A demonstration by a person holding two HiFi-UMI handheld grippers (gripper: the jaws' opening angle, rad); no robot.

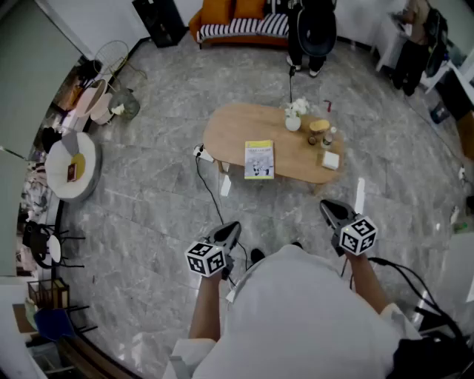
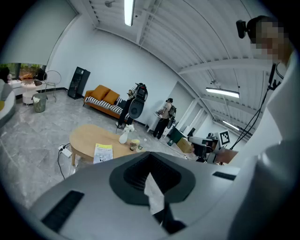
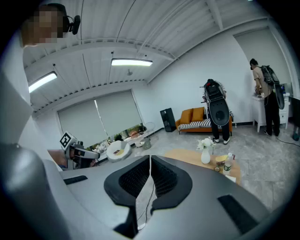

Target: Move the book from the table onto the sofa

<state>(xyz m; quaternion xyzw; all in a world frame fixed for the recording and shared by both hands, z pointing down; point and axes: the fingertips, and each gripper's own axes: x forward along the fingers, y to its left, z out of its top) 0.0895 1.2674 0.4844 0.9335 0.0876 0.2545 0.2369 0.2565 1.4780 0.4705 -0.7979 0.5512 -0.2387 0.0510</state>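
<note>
A big hall staged as a lounge — orange sofa [image 1: 237, 28], low table [image 1: 229, 133], strip lights [image 2: 128, 11]

A low oval wooden table [image 1: 222, 133] stands on a grey marbled floor [image 1: 148, 222]. On its top, a white vase [image 1: 293, 122] of pale flowers stands near the far edge. The yellow-and-white book [image 1: 259, 159] lies flat, left of the vase and toward the near edge. Just right of the vase sits a round tan container [image 1: 319, 127], and a small bottle [image 1: 331, 136] stands beyond it. A white box [image 1: 330, 160] lies right of the vase, toward the near edge. On the floor, well left of the vase, lies a white power strip [image 1: 201, 153] with a black cable [image 1: 211, 194].
</note>
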